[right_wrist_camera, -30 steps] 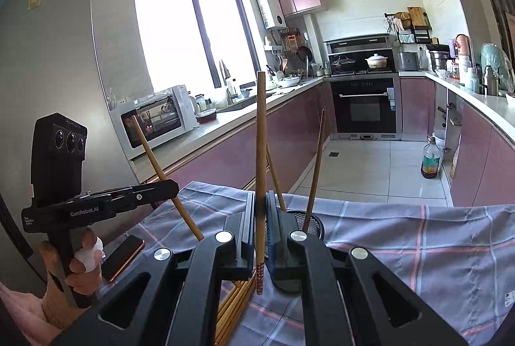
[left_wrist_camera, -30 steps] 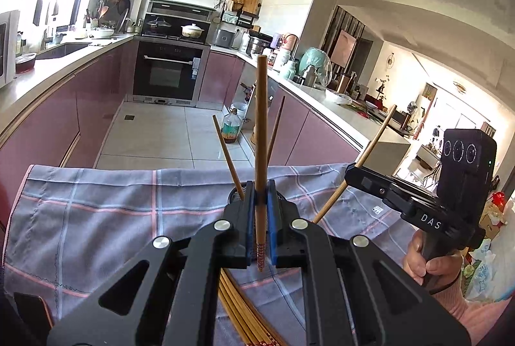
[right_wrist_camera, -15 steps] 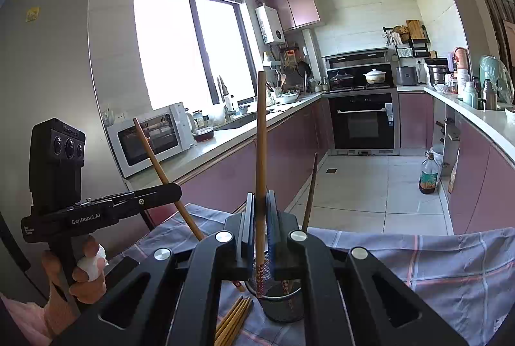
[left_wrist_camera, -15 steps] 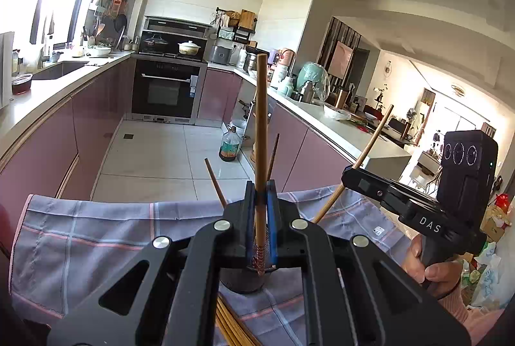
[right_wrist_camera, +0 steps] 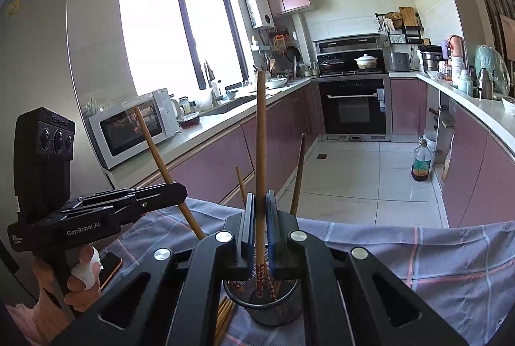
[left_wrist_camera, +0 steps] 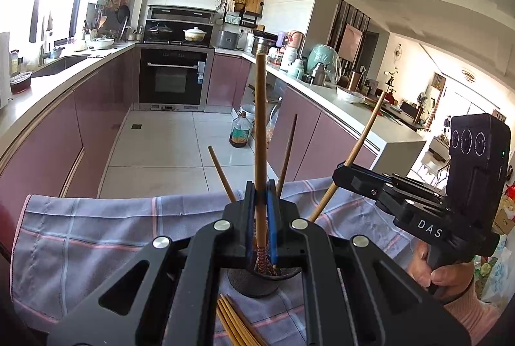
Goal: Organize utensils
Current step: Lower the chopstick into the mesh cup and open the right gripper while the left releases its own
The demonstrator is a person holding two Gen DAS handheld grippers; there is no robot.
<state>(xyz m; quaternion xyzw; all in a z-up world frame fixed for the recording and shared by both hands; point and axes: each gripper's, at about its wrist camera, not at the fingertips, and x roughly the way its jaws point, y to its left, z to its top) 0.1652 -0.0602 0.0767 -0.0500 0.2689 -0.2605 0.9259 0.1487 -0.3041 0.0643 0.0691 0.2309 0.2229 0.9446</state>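
Note:
My left gripper (left_wrist_camera: pixel 261 194) is shut on a wooden chopstick (left_wrist_camera: pixel 260 133) held upright, its patterned lower end inside the black mesh holder (left_wrist_camera: pixel 257 283). My right gripper (right_wrist_camera: pixel 260 204) is shut on another upright chopstick (right_wrist_camera: pixel 260 153), its patterned tip inside the same holder (right_wrist_camera: pixel 267 304). Two other chopsticks (left_wrist_camera: pixel 288 153) stand in the holder. Each gripper shows in the other's view, the right one (left_wrist_camera: pixel 346 170) and the left one (right_wrist_camera: pixel 178 193), both gripping slanted chopsticks. Loose chopsticks (left_wrist_camera: pixel 235 323) lie on the cloth beside the holder.
A grey checked cloth (left_wrist_camera: pixel 96 233) covers the table. A phone (right_wrist_camera: pixel 109 265) lies on it by the left hand. Beyond the table edge are the tiled kitchen floor, pink cabinets, an oven and an oil bottle (left_wrist_camera: pixel 238 133).
Both grippers have moved down and forward with their chopsticks. The chopstick tips were above the cloth and loose chopsticks and are now inside the mesh holder.

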